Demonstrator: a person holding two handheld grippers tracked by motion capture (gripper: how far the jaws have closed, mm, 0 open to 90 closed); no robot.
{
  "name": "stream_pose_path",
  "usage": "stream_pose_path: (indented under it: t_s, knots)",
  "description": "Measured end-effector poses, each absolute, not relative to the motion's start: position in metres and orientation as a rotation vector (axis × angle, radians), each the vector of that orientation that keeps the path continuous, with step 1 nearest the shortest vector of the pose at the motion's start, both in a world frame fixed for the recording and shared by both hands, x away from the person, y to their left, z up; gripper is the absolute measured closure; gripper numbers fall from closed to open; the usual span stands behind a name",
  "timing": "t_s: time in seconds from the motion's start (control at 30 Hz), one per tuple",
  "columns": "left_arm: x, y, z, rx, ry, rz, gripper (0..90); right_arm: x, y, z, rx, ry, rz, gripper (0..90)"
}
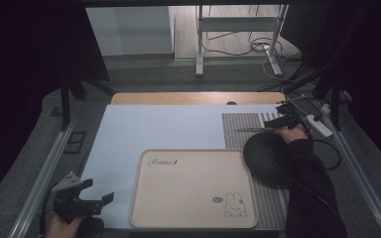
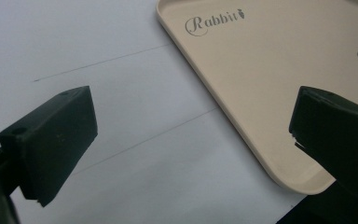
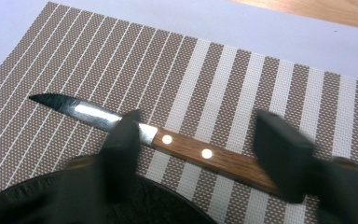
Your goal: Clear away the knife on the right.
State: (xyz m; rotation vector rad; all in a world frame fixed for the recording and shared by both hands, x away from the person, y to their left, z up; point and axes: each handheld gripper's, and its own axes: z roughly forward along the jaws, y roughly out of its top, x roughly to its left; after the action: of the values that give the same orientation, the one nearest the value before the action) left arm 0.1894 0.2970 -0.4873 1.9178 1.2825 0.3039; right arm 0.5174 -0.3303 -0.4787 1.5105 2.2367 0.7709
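Black bowl (image 3: 121, 205) nearest, contents unseen; beige tray (image 1: 193, 191) bare.

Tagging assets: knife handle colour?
Brown wood with two silver rivets, knife handle; right gripper view shows it best.

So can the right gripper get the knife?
Probably yes. The right gripper hangs right over the knife on the striped mat, its fingers astride the wooden handle, nothing between.
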Motion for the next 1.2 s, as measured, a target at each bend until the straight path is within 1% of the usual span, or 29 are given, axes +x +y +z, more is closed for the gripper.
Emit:
stream_pose_path:
  t_s: [0.07,0.17,0.27,0.67,0.97,1.2]
  knots:
    - [0.189,0.297,-0.487,1.918,1.282,0.305,1.1,0.521,-0.333,-0.480,1.517,2.254,0.777,59.4]
    - [0.189,0.297,-0.487,1.918,1.283,0.305,1.2,0.524,-0.337,-0.481,1.507,2.256,0.774,75.4]
    - [0.190,0.297,-0.487,1.922,1.284,0.305,1.3,0.528,-0.339,-0.481,1.492,2.274,0.774,88.6]
    - [0.190,0.295,-0.487,1.932,1.286,0.311,1.6,0.538,-0.355,-0.495,1.528,2.285,0.684,89.5]
    - [0.189,0.294,-0.487,1.936,1.280,0.317,1.7,0.528,-0.372,-0.498,1.578,2.310,0.640,89.4]
    - [0.190,0.294,-0.487,1.946,1.279,0.319,1.7,0.516,-0.373,-0.494,1.542,2.401,0.594,89.4]
